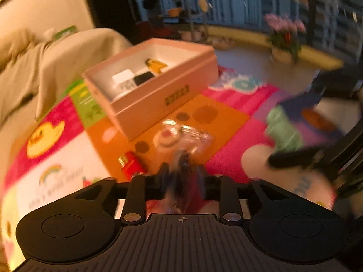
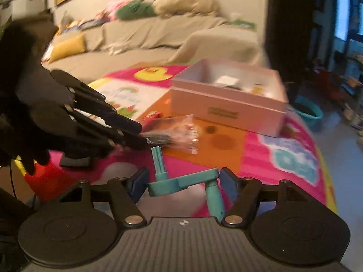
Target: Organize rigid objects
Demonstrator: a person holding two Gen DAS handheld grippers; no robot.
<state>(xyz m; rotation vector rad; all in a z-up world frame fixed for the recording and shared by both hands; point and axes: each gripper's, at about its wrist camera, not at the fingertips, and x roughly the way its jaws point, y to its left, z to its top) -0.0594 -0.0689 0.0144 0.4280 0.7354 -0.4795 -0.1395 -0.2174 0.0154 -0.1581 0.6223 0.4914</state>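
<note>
A pink open box (image 1: 158, 90) sits on the colourful play mat and holds a white item (image 1: 123, 77), a black item (image 1: 143, 78) and a yellow item (image 1: 156, 65); it also shows in the right wrist view (image 2: 226, 108). My left gripper (image 1: 181, 170) is shut on a clear plastic packet (image 1: 181, 136), also in the right wrist view (image 2: 181, 131), just above the mat in front of the box. My right gripper (image 2: 182, 182) is shut on a teal crank-shaped plastic part (image 2: 181, 181), held low, right of the left gripper (image 2: 156, 139).
A small red box (image 1: 132, 164) lies on the mat left of the packet. A beige sofa (image 2: 158, 36) stands behind the mat. A potted plant (image 1: 284, 38) and a window are at the back. A teal bowl (image 2: 309, 113) stands on the floor at right.
</note>
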